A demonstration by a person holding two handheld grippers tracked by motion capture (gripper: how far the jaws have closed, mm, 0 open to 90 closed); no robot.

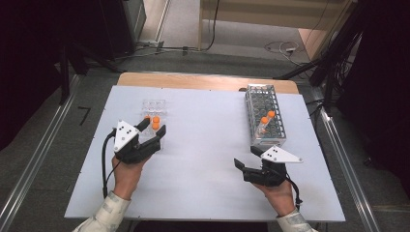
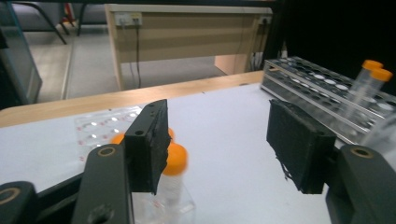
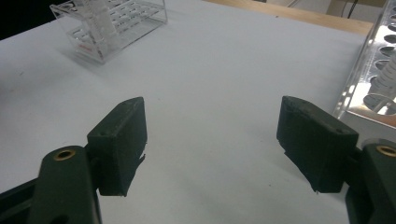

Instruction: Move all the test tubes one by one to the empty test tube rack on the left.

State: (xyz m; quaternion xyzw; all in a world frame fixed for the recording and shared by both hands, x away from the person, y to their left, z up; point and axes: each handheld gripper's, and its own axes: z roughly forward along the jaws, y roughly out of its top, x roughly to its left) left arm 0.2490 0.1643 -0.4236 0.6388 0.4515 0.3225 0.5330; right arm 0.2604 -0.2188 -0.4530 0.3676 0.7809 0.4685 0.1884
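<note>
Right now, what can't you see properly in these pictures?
- Small clear rack, high view: its near part sits behind the left gripper.
- Orange-capped tube, left gripper view: blurred, partly behind the jaw.
- Big tube rack, right gripper view: cut off by the picture's edge.

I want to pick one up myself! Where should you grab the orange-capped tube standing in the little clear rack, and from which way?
Probably just under its orange cap, coming down from above. The tube stands upright in the small clear rack, so only its top pokes out, and the rack walls block its sides. The left gripper is right beside it with jaws open, nothing between them; another capped tube stands close, so go in narrow.
</note>
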